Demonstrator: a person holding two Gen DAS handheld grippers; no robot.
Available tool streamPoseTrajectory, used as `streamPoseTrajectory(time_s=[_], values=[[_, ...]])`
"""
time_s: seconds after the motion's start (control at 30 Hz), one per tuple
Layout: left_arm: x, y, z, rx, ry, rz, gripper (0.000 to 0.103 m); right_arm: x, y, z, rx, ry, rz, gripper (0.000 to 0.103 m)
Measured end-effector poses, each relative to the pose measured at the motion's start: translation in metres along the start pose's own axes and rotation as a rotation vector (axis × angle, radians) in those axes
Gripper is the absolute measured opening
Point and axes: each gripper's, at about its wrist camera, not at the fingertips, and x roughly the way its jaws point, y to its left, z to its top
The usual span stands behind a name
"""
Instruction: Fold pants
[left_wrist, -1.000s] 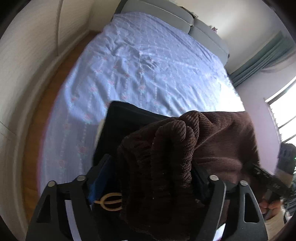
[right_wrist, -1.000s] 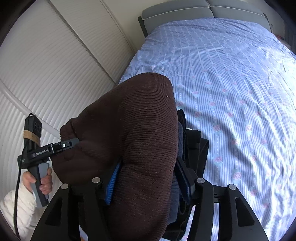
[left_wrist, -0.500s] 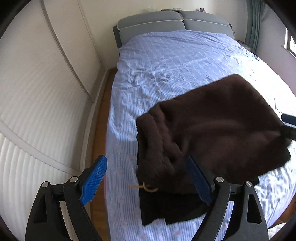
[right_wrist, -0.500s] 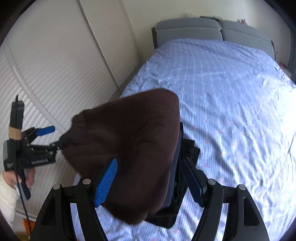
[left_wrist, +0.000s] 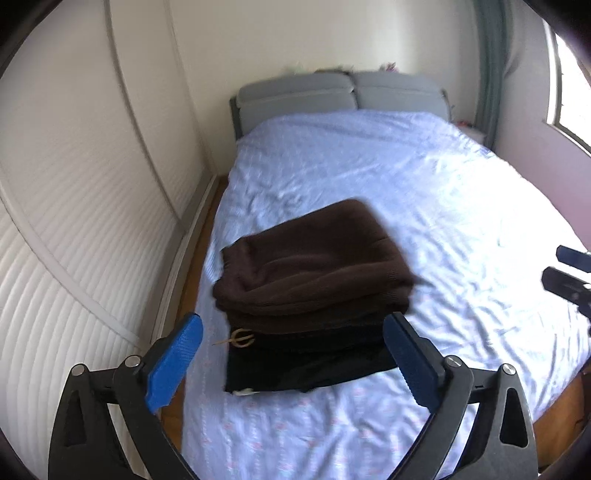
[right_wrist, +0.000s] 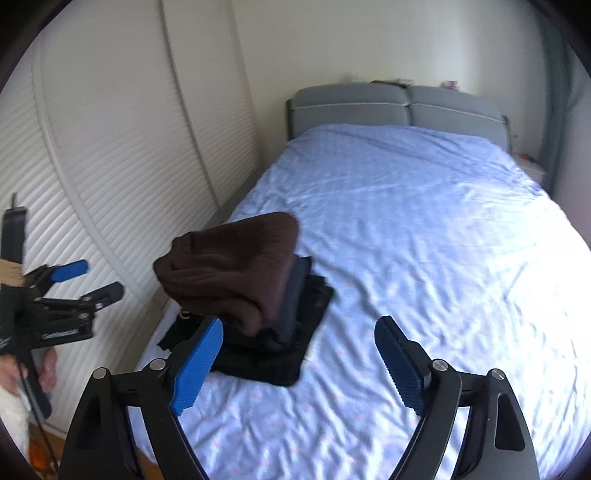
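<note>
The folded brown pants (left_wrist: 314, 266) sit atop a dark stack of clothes (left_wrist: 306, 362) on the bed (left_wrist: 461, 206), centre frame just beyond the left tongs (left_wrist: 291, 354), long side across; both left and right tongs (right_wrist: 299, 354) gape wide, empty.

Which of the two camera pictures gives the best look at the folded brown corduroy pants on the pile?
The left wrist view: the folded brown corduroy pants sit centred, their top and folded layers showing. The right wrist view catches them from the side, off-centre and blurrier, atop the darker folded clothes.
</note>
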Motion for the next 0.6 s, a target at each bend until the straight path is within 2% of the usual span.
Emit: streamPoseTrajectory(time_s=[0.17,0.37,0.47,0.6], values=[[-0.059,-0.085,-0.003,0.028,-0.087,-0.014,0.103,-0.062,-0.05,-0.021,0.028,-0.03,-0.026,0.087],[-0.103,-0.19,-0.02,-0.023,-0.105,-0.058,0.103,-0.14,-0.125,-0.052,0.014,-0.049,-0.068,0.09],[-0.123,-0.235,-0.027,-0.069,-0.098,-0.105,0.103,-0.175,-0.164,-0.067,0.011,-0.055,-0.085,0.09],[-0.154,-0.285,-0.04,-0.089,-0.106,-0.112,0.103,-0.219,-0.21,-0.085,0.017,-0.076,-0.105,0.09]])
